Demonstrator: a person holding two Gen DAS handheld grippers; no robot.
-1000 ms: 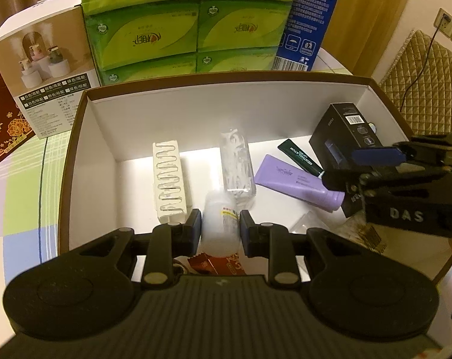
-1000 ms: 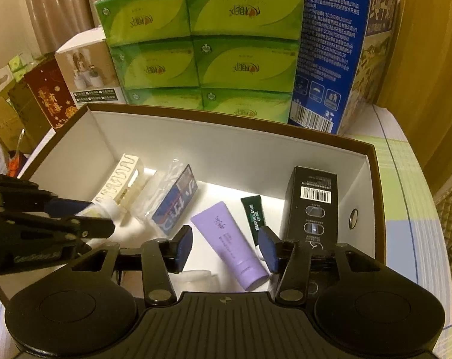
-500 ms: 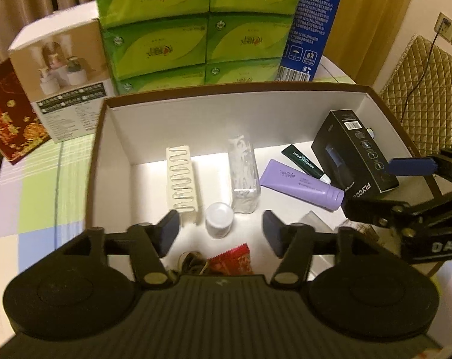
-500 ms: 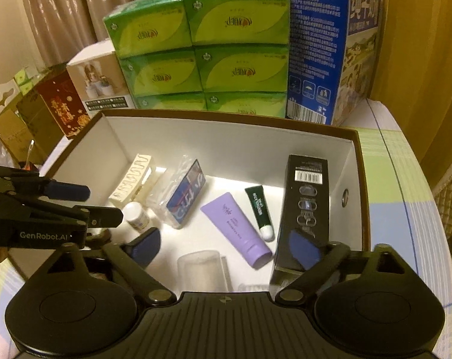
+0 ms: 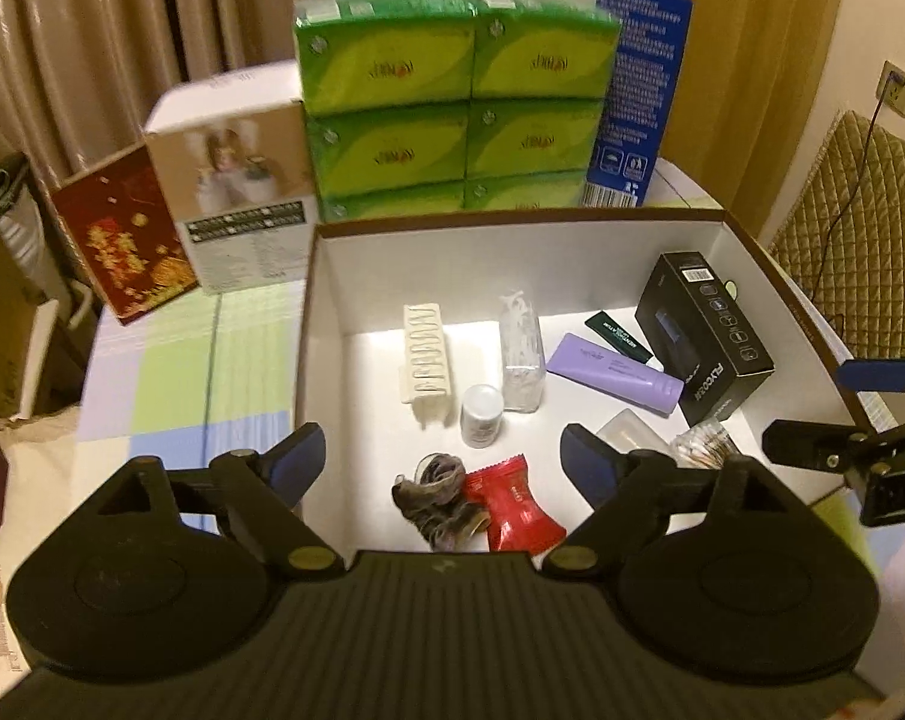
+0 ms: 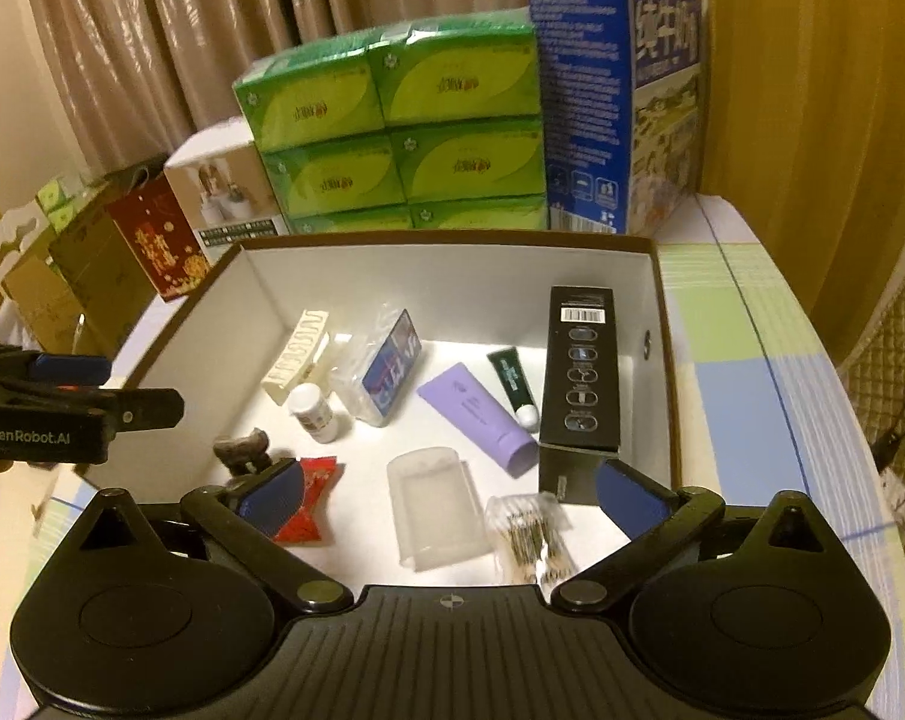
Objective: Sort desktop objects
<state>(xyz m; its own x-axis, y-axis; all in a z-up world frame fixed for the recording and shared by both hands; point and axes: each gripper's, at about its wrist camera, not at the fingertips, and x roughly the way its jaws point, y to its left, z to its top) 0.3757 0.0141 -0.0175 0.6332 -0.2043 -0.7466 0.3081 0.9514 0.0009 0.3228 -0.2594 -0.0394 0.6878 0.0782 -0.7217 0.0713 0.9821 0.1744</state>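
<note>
At twelve o'clock over the white cardboard box [image 5: 323, 324], our left gripper [image 5: 443, 453] and right gripper [image 6: 449, 492] have just opened their fingers wide and empty, so we risk toppling the upright small white bottle [image 5: 481, 417].

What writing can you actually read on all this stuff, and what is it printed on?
"GenRobot.AI": side of the left gripper.
"FLYCO": black box.
"D": cut-off lettering on the right gripper.
Tissue packs, blue carton, purple tube, green tube, small bottle: print too blurred.
</note>
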